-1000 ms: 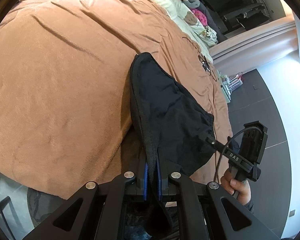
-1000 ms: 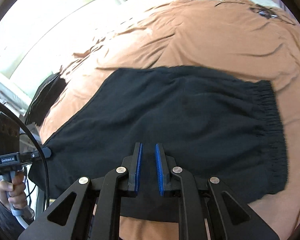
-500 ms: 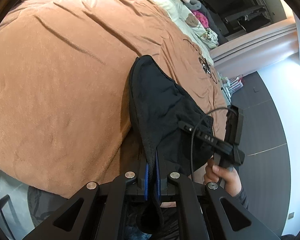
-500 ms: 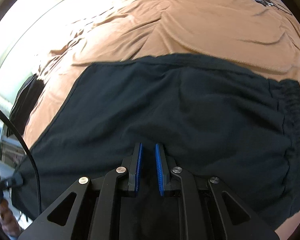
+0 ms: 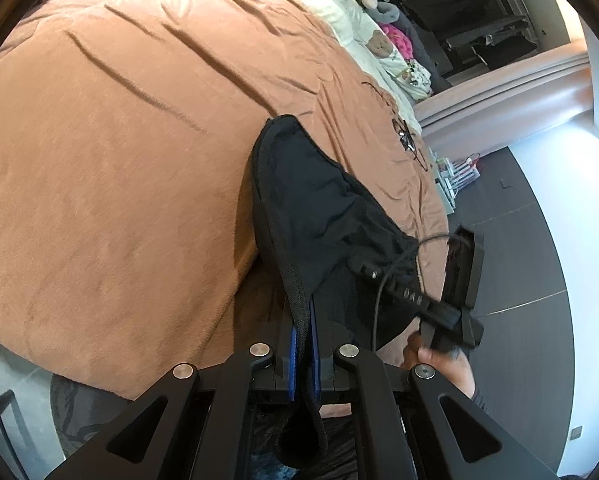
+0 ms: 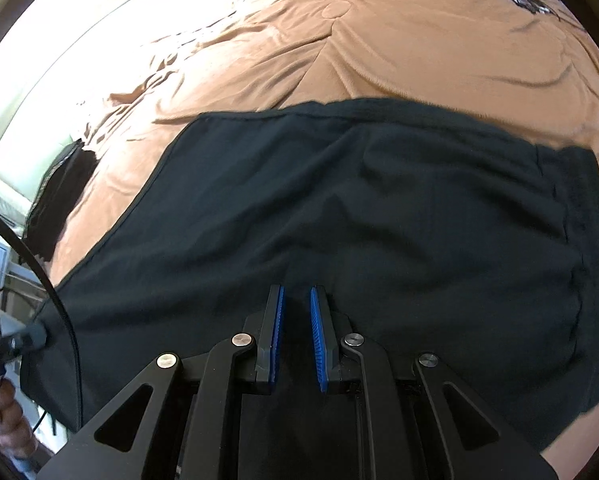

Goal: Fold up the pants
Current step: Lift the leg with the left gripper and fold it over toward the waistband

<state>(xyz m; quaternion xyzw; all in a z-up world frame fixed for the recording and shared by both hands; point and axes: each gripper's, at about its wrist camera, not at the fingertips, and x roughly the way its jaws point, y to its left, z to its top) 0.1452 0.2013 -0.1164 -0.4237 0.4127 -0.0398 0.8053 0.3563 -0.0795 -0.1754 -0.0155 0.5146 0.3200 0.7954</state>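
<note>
Your left tongs [image 5: 304, 320] are clamped on the ribbed hem edge of the black fabric pants [image 6: 359, 216], which lie spread flat near the front edge of the bed under its brown plush blanket [image 5: 111, 160]. Your right tongs [image 6: 297, 320] hover low over the middle of the cloth with a narrow gap between the blue pads [image 6: 277, 328], gripping nothing that shows.

The step in hand looks like taking a second hold before carrying one side over the other. Set the right tongs on the near edge of the pants, level with the left grip, so the two holds make a straight line. Catch both layers of cloth, not only the top one. Keep the edge taut between the two grips as you lift, and lift just clear of the blanket so the elastic waistband [image 6: 583, 216] does not drag and bunch.
</note>
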